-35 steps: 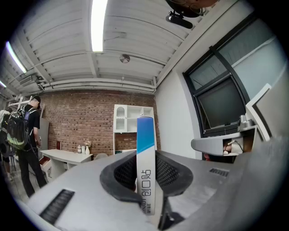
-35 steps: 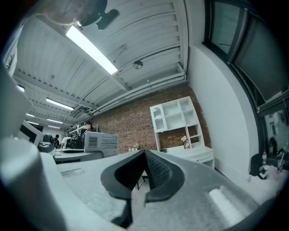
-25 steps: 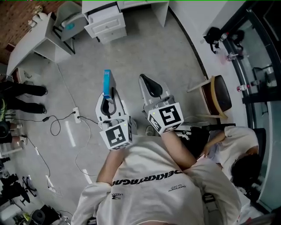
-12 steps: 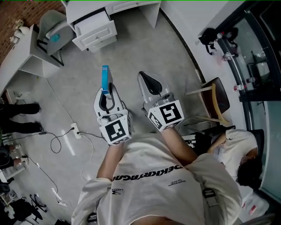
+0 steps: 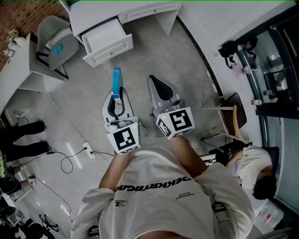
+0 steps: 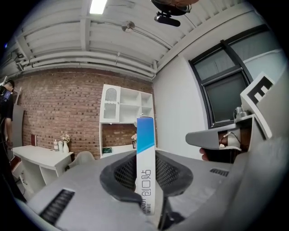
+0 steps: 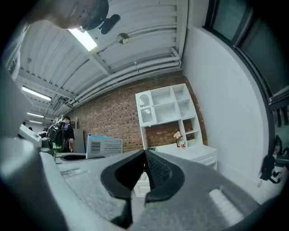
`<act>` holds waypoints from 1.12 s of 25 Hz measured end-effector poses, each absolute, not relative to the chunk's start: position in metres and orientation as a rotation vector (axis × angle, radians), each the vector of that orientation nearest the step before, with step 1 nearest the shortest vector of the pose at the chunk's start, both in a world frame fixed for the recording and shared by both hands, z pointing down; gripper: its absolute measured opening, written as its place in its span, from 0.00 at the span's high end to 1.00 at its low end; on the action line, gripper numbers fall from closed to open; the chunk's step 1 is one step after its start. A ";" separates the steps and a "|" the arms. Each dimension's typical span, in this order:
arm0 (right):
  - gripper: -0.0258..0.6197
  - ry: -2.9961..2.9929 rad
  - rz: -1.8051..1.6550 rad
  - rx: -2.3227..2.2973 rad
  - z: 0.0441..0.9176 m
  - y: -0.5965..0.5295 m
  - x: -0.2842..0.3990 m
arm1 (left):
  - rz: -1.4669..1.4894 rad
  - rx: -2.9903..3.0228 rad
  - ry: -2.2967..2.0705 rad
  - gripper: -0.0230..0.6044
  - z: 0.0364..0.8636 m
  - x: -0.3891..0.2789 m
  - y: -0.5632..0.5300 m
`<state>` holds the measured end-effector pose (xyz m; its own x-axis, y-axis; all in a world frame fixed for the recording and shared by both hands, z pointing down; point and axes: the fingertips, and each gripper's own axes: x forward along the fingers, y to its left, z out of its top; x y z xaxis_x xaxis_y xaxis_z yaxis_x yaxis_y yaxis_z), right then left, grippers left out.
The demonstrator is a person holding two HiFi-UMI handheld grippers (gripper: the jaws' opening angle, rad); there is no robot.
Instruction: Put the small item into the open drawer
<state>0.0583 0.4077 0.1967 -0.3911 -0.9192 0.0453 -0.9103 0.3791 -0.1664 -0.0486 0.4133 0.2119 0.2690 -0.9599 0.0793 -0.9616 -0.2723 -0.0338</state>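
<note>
1. Left gripper (image 5: 117, 97): held level above the grey floor (image 5: 154, 51). Its jaws pinch the near, white end of the small item, a slim blue-and-white box (image 5: 116, 78).
2. Box: clamped on edge between the two dark pads, its blue end jutting past the fingertips. It hangs in the air, well apart from the drawer, with the blue end pointing roughly toward it in the head view.
3. Right gripper (image 5: 156, 86): just beside the left one and pointing the same way. Its jaws are pressed together, with nothing between them.
4. Open drawer (image 5: 111, 50): white, pulled out of a white cabinet (image 5: 140, 9) at the top of the head view.
5. Surroundings: a grey chair (image 5: 55, 39) stands left of the drawer, beside a white counter (image 5: 18, 70). A power strip (image 5: 88, 149) with trailing cables lies on the floor at the left. A seated person (image 5: 254, 168) is at the lower right. The gripper views show a brick wall (image 6: 58, 113) and a white shelf unit (image 6: 126, 106) ahead.
</note>
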 end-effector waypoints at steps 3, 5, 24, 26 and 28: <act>0.96 2.559 -0.256 -1.716 0.196 0.377 0.040 | 0.116 2.481 -1.863 0.86 0.212 -0.065 0.378; 0.96 2.560 -0.248 -1.722 0.195 0.359 0.034 | 0.107 2.477 -1.855 0.86 0.214 -0.070 0.359; 0.96 2.624 -0.329 -1.614 0.235 0.124 0.069 | 0.209 2.350 -1.897 0.86 0.265 -0.039 0.133; 0.96 2.649 -0.335 -1.597 0.238 0.091 0.079 | 0.236 2.318 -1.909 0.85 0.272 -0.029 0.101; 0.96 2.670 -0.362 -1.583 0.245 0.065 0.089 | 0.258 2.288 -1.910 0.86 0.279 -0.018 0.075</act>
